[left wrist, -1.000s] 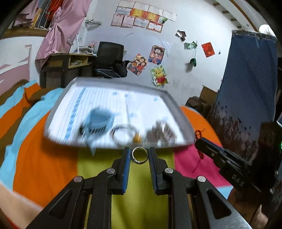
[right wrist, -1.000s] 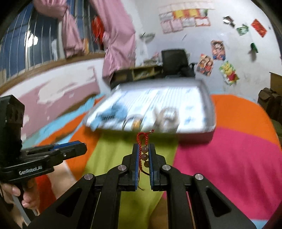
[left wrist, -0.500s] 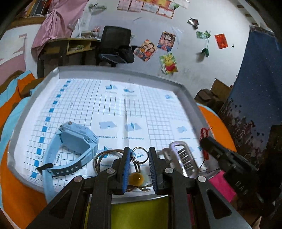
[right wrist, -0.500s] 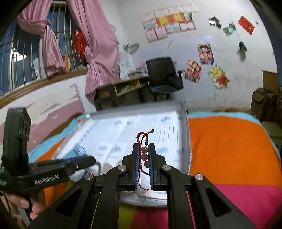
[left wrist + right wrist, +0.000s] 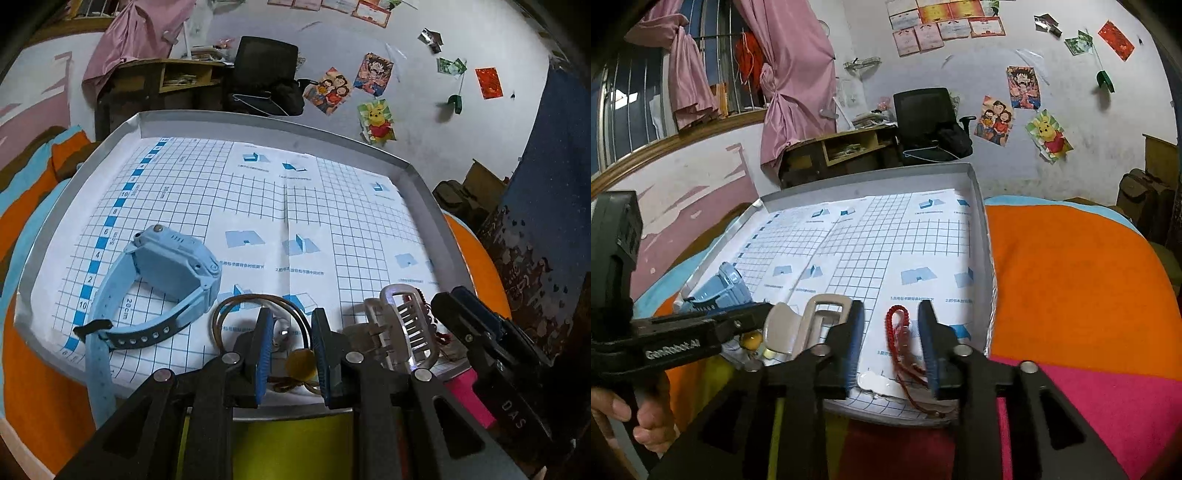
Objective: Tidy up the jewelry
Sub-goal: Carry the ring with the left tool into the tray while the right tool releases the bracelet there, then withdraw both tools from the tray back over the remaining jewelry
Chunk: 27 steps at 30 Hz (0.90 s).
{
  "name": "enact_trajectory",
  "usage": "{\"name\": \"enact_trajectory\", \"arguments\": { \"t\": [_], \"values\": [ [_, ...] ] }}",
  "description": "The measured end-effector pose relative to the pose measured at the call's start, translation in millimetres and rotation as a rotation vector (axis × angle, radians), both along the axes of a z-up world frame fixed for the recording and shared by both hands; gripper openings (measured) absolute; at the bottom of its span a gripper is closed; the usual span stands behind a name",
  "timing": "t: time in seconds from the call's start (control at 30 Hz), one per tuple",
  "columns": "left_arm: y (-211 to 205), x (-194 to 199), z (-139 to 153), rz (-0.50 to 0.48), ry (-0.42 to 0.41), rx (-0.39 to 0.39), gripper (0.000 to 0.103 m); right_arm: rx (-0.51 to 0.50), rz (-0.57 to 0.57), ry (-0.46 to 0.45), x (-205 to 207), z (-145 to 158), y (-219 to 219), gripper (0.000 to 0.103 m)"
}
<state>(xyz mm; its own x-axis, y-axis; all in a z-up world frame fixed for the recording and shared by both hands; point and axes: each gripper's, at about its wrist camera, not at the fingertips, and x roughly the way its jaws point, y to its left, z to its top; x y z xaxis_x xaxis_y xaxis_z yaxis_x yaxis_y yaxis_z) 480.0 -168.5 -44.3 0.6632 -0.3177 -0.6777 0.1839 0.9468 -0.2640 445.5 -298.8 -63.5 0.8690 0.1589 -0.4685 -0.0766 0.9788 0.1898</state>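
Note:
A grey tray (image 5: 258, 123) lined with grid paper lies on the bed. On its near part are a light blue watch (image 5: 166, 280), a thin brown bangle (image 5: 221, 317), an amber bead (image 5: 300, 363) and a clear hair claw (image 5: 402, 328). Low over the bangle, my left gripper (image 5: 291, 314) is shut on a small silver ring (image 5: 283, 333). My right gripper (image 5: 891, 306) hangs over the tray's near right corner (image 5: 979, 206). Its jaws are opening, and the red cord bracelet (image 5: 897, 339) lies loose between them on the paper. The watch (image 5: 727, 288) and claw (image 5: 809, 325) sit to its left.
The tray rests on a bedcover of orange (image 5: 1071, 277), pink and yellow-green patches. A person's hand (image 5: 628, 417) holds the left gripper's handle. A desk (image 5: 166, 77) and a black chair (image 5: 266, 74) stand behind the tray. A dark blue cloth (image 5: 546, 206) hangs at the right.
Both grippers came forward from the bedcover to the tray's near edge. The right jaws have parted and the red bracelet has dropped from upright onto the paper. The left still grips the ring.

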Motion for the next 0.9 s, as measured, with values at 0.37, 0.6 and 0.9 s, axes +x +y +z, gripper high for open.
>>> {"name": "enact_trajectory", "arguments": {
  "t": [0.37, 0.6, 0.9],
  "values": [
    [19.7, -37.9, 47.8, 0.082, -0.134, -0.033, 0.068, -0.008, -0.069, -0.102, -30.7, 32.2, -13.5, 0.05],
    [38.5, -91.1, 87.3, 0.159, -0.292, -0.03, 0.101, -0.01, -0.095, -0.174, -69.1, 65.2, -16.1, 0.069],
    [62.9, -173.8, 114.1, 0.231, -0.44, 0.031, 0.103, -0.063, -0.085, -0.281, -140.5, 110.5, 3.5, 0.089]
  ]
}}
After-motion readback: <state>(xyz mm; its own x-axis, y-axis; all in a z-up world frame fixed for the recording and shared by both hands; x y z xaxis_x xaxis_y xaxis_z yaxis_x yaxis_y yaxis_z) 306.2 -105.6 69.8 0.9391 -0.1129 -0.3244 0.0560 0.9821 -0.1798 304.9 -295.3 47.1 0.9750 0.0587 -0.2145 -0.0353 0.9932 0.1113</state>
